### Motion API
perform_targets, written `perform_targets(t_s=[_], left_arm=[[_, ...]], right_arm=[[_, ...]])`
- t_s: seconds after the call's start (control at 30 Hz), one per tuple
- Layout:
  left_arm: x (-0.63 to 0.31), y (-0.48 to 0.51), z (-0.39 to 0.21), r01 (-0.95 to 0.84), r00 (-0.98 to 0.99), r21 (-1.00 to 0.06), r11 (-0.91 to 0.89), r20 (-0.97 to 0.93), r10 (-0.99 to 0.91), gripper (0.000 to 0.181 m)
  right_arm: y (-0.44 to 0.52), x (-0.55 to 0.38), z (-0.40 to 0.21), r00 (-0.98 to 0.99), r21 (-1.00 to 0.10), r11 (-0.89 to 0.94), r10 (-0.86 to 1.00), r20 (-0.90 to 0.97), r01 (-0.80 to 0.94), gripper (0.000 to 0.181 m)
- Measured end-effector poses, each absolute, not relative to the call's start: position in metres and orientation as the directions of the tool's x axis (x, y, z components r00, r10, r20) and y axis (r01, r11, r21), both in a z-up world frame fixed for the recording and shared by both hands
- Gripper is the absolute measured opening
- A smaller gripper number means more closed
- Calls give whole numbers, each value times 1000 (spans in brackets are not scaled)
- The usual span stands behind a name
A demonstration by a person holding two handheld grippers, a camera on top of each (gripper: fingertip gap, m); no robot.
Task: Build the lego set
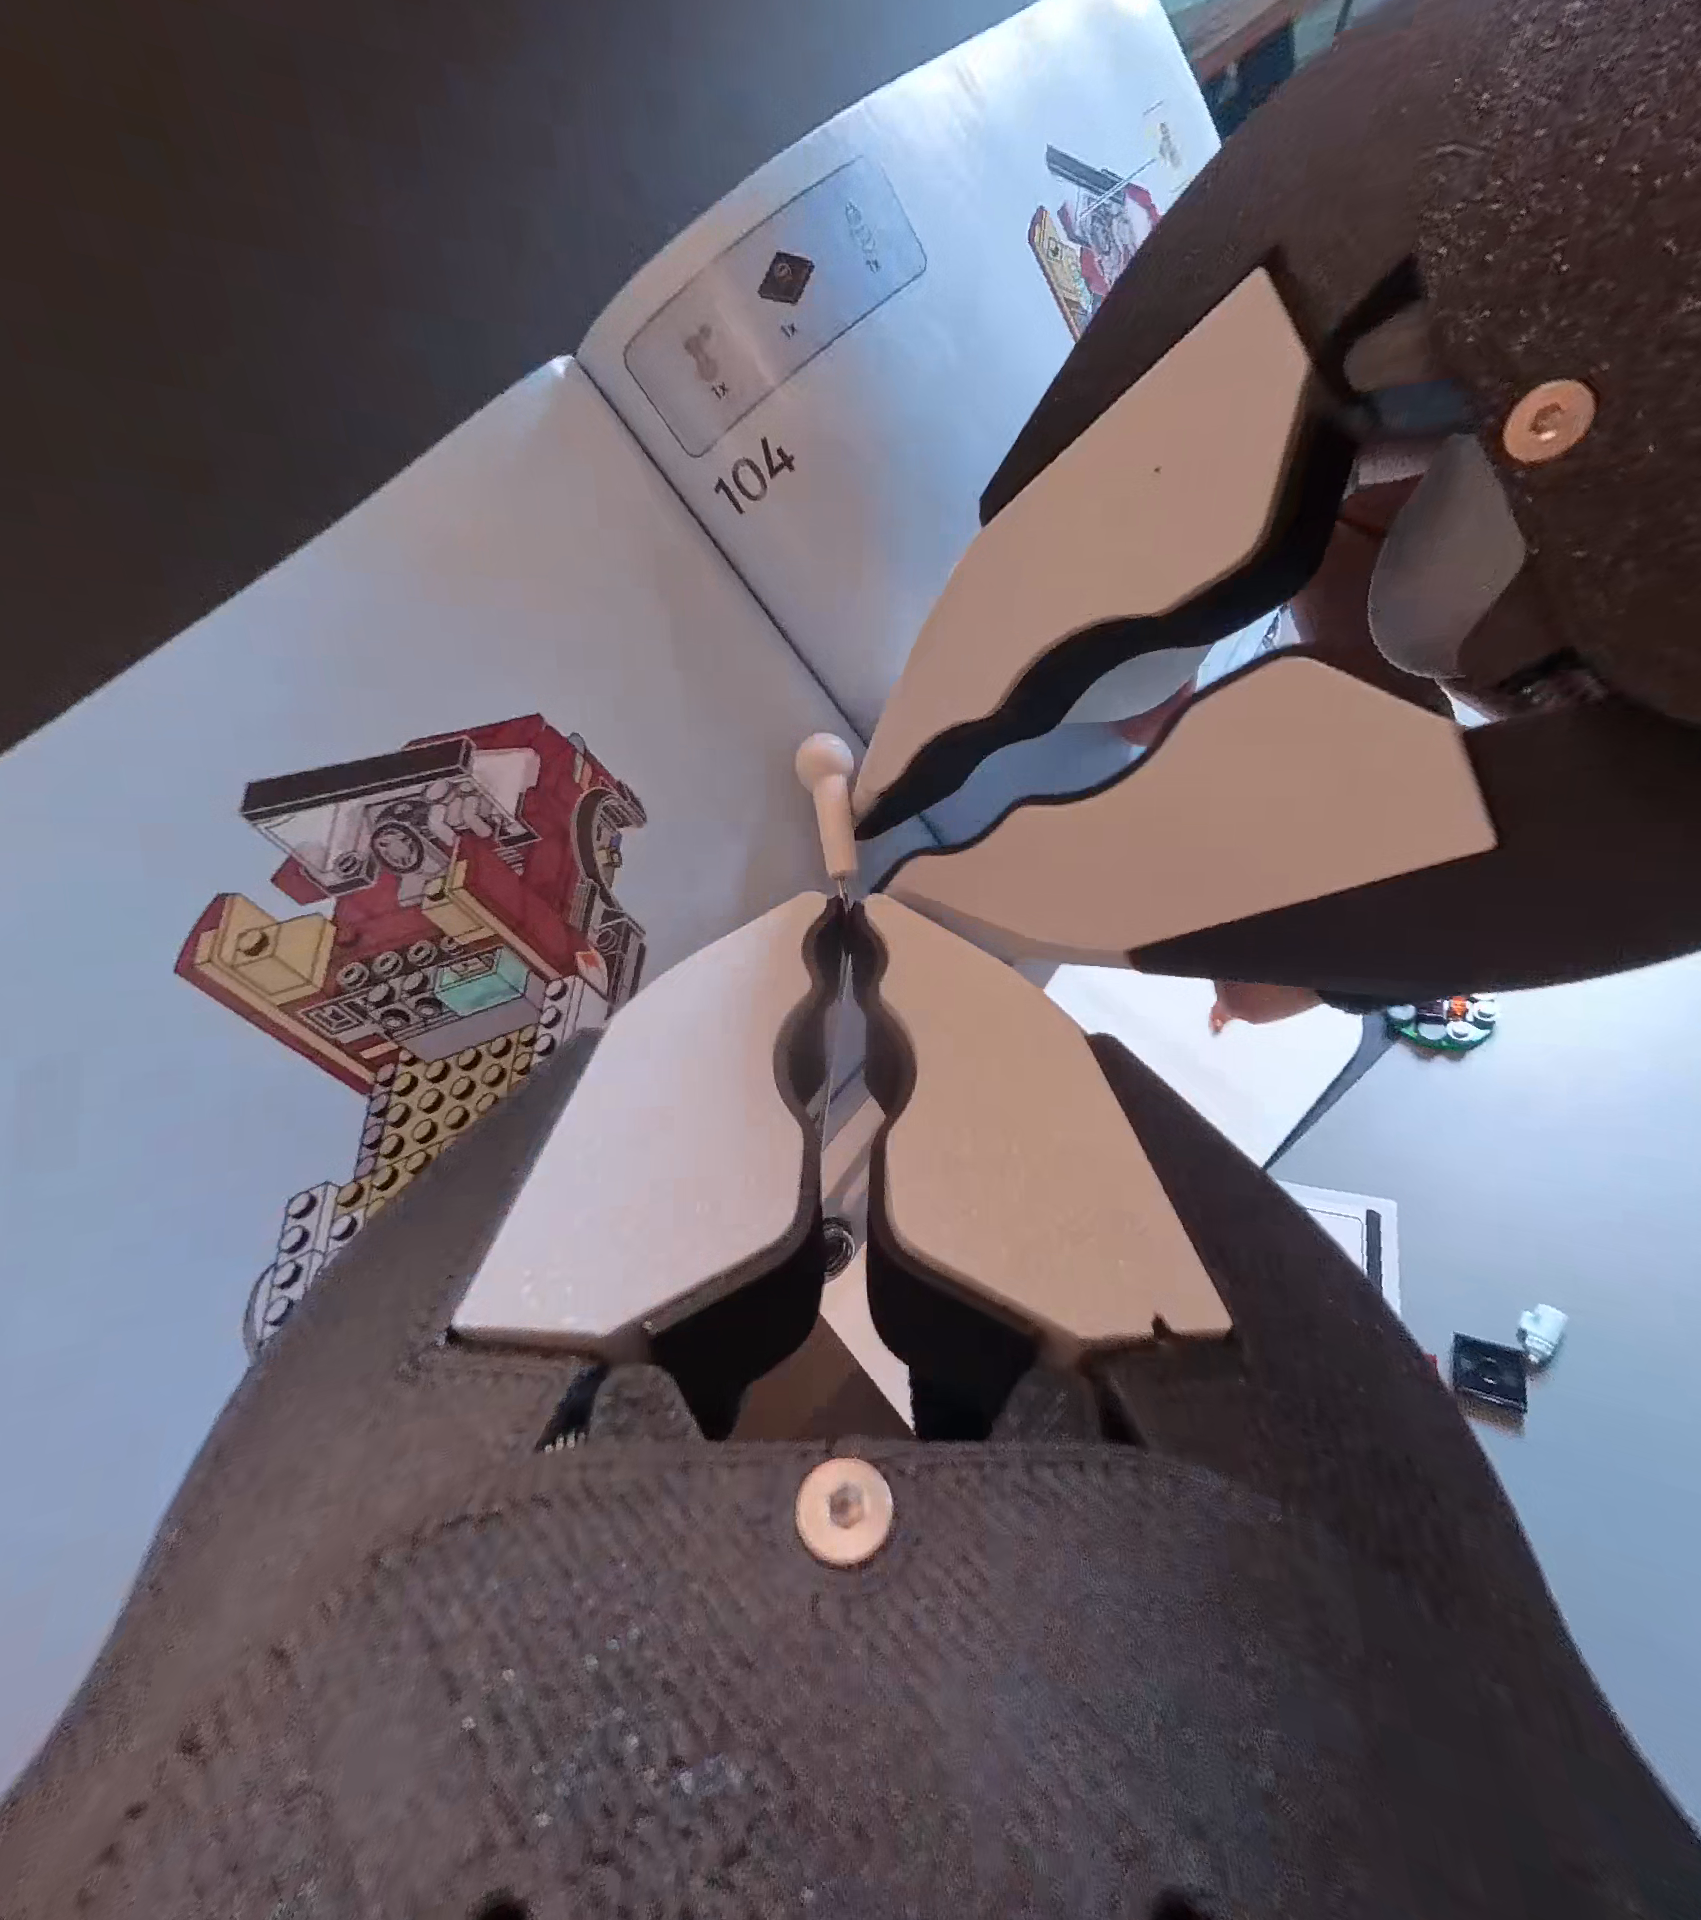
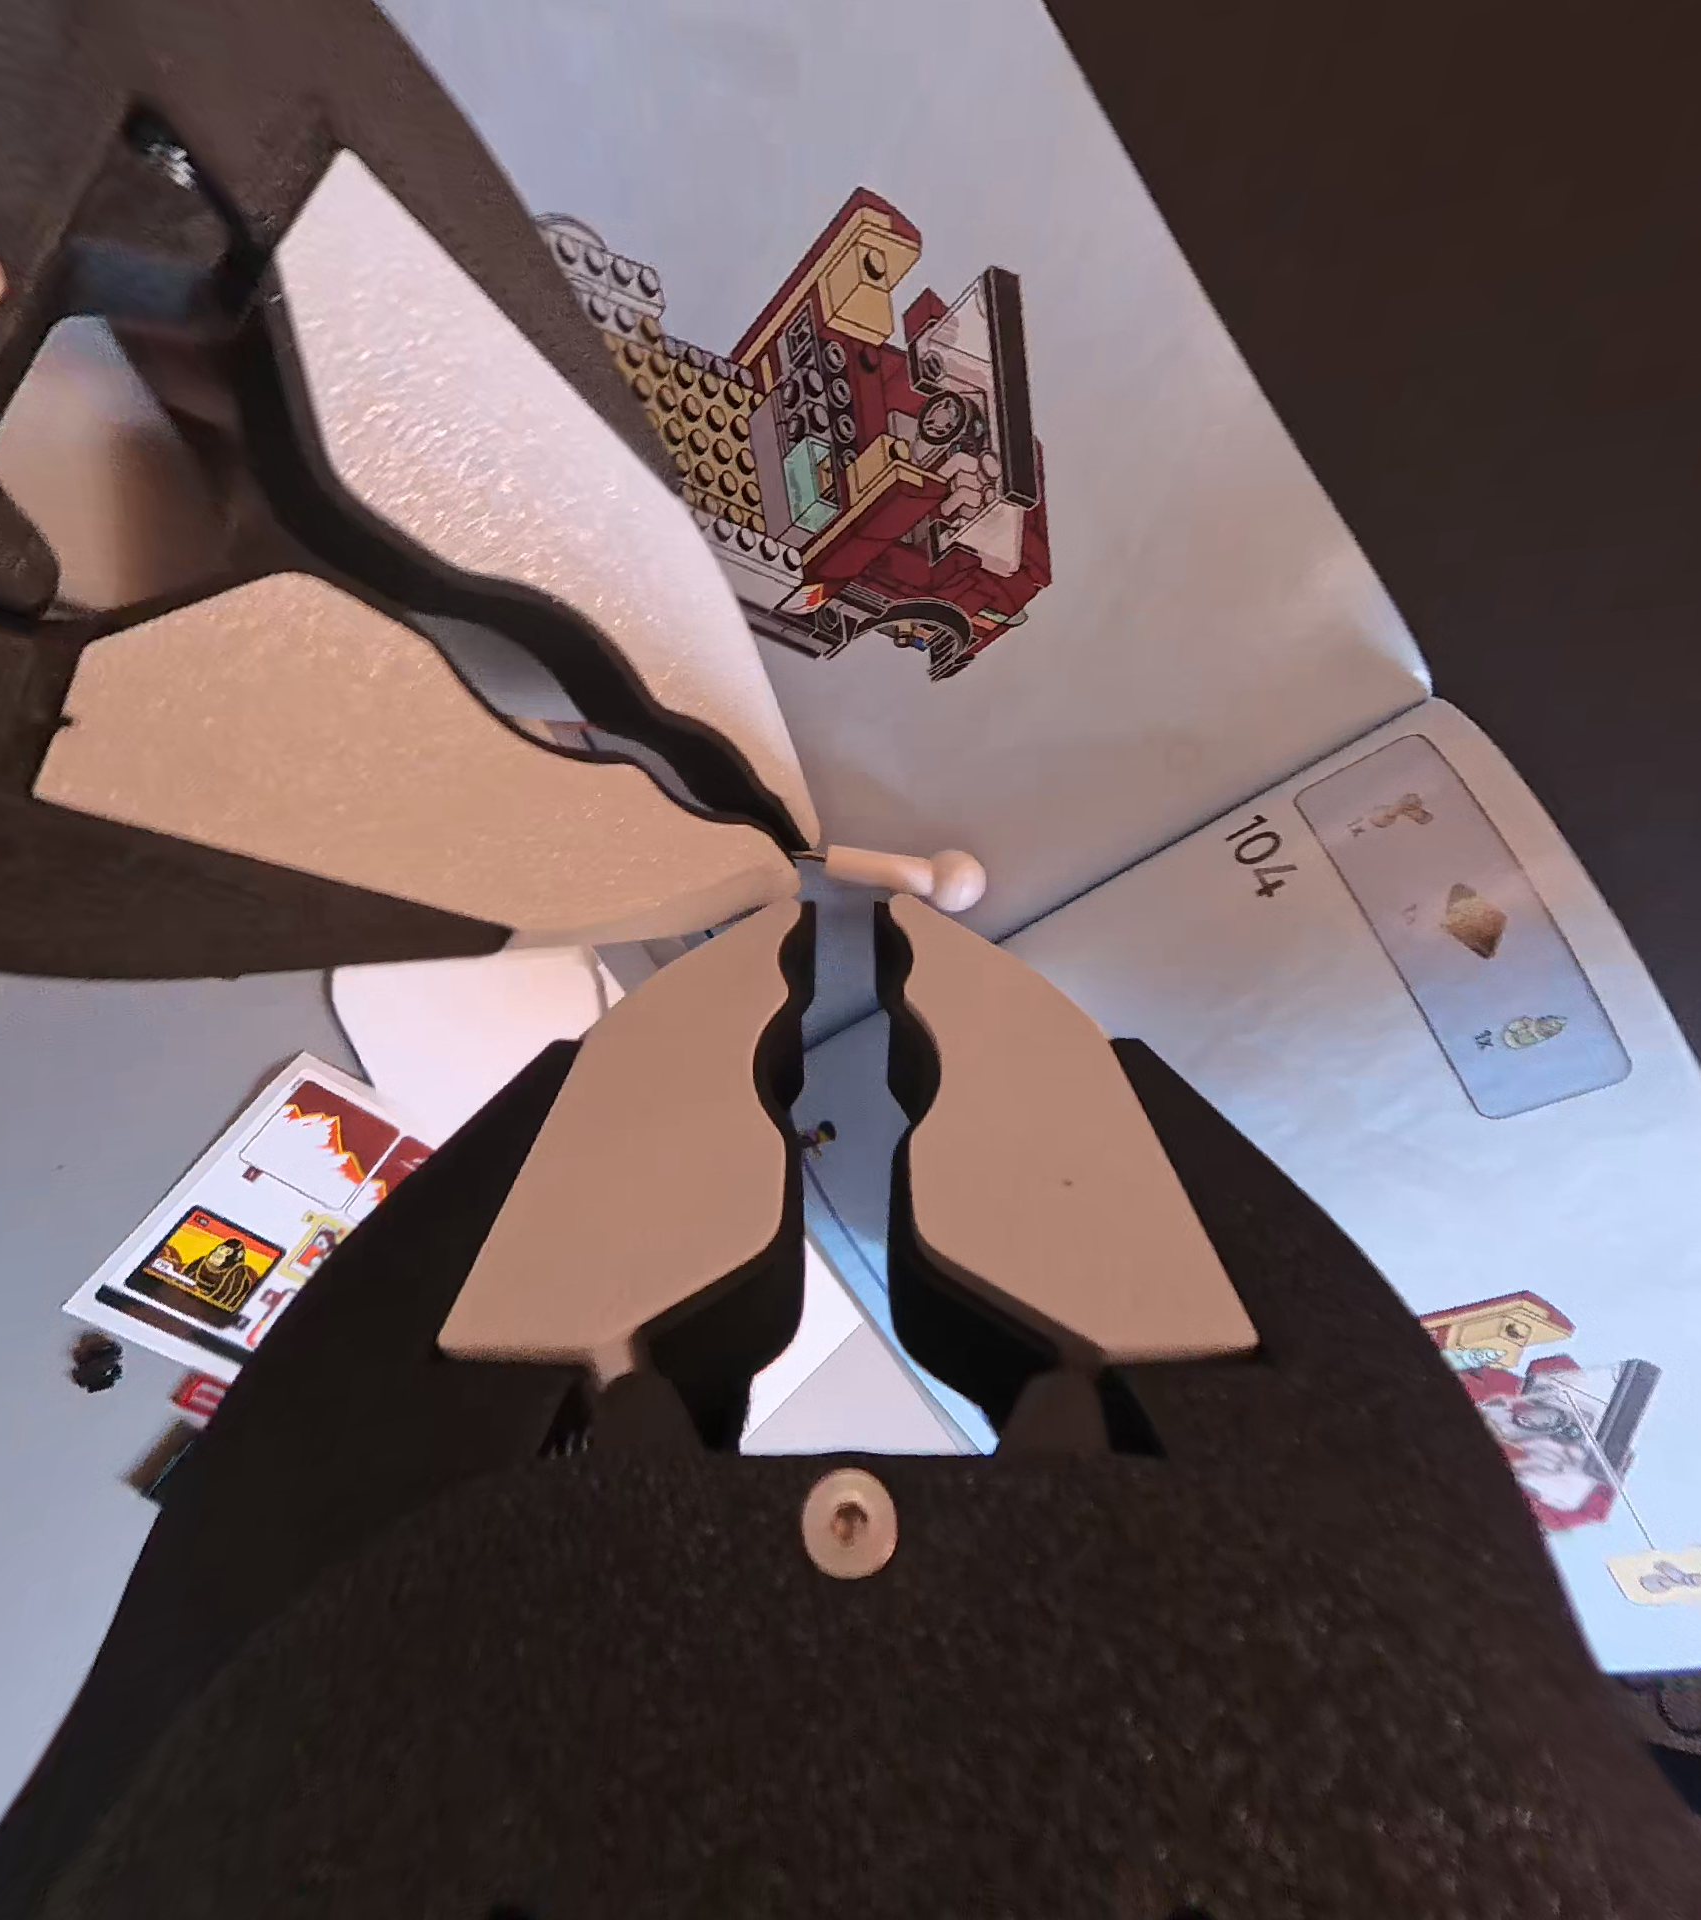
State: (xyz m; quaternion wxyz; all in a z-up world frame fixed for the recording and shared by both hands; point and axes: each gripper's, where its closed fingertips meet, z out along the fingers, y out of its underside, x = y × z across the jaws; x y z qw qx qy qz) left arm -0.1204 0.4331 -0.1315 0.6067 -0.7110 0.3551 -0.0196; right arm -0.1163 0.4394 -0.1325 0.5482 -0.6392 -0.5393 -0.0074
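- My left gripper (image 1: pixel 844 906) has its tips pinched tight on a thin pin carrying a small white ball-ended piece (image 1: pixel 830 800), which sticks out just past them.
- My right gripper (image 2: pixel 844 906) is a narrow gap apart, holding nothing; the white piece sits just beyond its tips.
- Beneath both tools, the open instruction booklet (image 1: pixel 472 623) lies on a pale grey table (image 1: pixel 1604 1195).
- Right of my left gripper: a black square plate (image 1: pixel 1490 1374) and a small white part (image 1: pixel 1542 1328).
- Left of my right gripper: a sticker sheet (image 2: pixel 233 1226).
- Dark background beyond the booklet.
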Motion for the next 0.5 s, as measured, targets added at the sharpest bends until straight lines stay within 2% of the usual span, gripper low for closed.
perform_targets(t_s=[0.13,0.33,0.5], left_arm=[[-120,433,-132,-516,733,-857,17,-451,-509,2],[-125,432,-138,-494,753,-870,-11,-421,-506,7],[-113,424,-127,-505,732,-863,22,-442,-518,14]], right_arm=[[433,-105,-135,423,-699,182,682,596,692,18],[418,-50,-136,569,-811,137,648,507,568,21],[421,8,-183,659,-826,50,576,483,561,26]])
